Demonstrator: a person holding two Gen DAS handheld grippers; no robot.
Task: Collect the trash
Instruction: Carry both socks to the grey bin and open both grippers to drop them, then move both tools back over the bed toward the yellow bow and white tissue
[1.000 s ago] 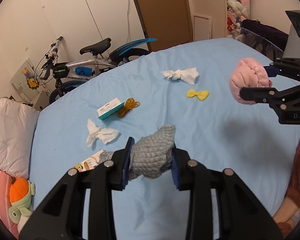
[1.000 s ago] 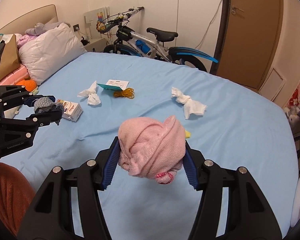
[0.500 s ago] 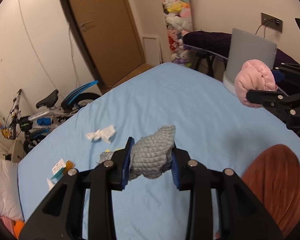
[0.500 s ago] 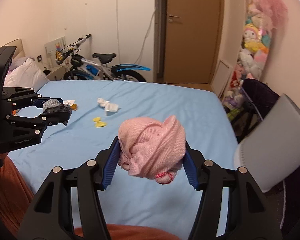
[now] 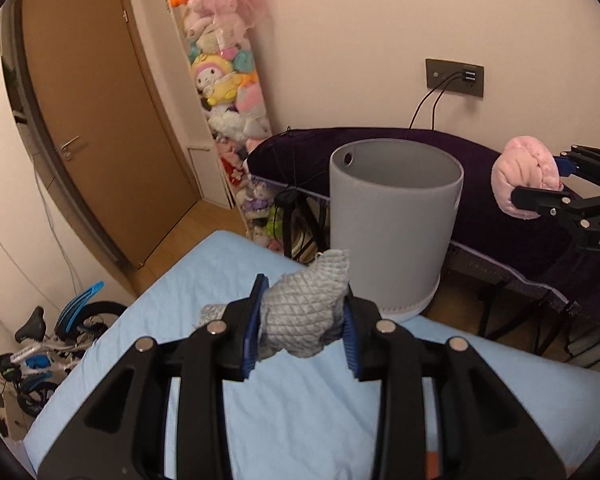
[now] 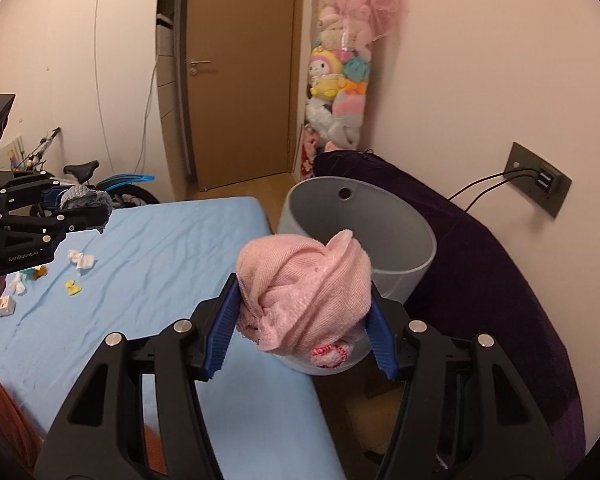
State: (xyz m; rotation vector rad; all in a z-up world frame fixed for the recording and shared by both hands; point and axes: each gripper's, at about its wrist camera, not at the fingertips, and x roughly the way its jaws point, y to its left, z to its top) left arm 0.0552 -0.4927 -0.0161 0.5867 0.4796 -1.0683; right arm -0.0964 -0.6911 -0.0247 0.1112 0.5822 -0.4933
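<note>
My left gripper [image 5: 302,334] is shut on a grey knitted bundle [image 5: 304,316], held above the corner of the blue bed [image 5: 300,420]. My right gripper [image 6: 302,330] is shut on a pink knitted bundle [image 6: 304,284], held just in front of a grey round bin [image 6: 380,236] that stands open on the floor beside the bed. The bin also shows in the left wrist view [image 5: 396,216], straight ahead, with the right gripper [image 5: 548,188] and its pink bundle [image 5: 526,178] to its right. The left gripper shows in the right wrist view [image 6: 74,204] at far left.
White tissues [image 6: 80,258], a yellow bow [image 6: 73,287] and a small box [image 6: 6,306] lie on the bed. A dark purple covered bench [image 6: 480,260] runs behind the bin. A bicycle [image 5: 32,354], a door [image 6: 240,72] and a column of plush toys [image 5: 228,80] stand around.
Both grippers have swung right, away from the littered bed, with their bundles. The grey bin now stands directly ahead and much closer.
</note>
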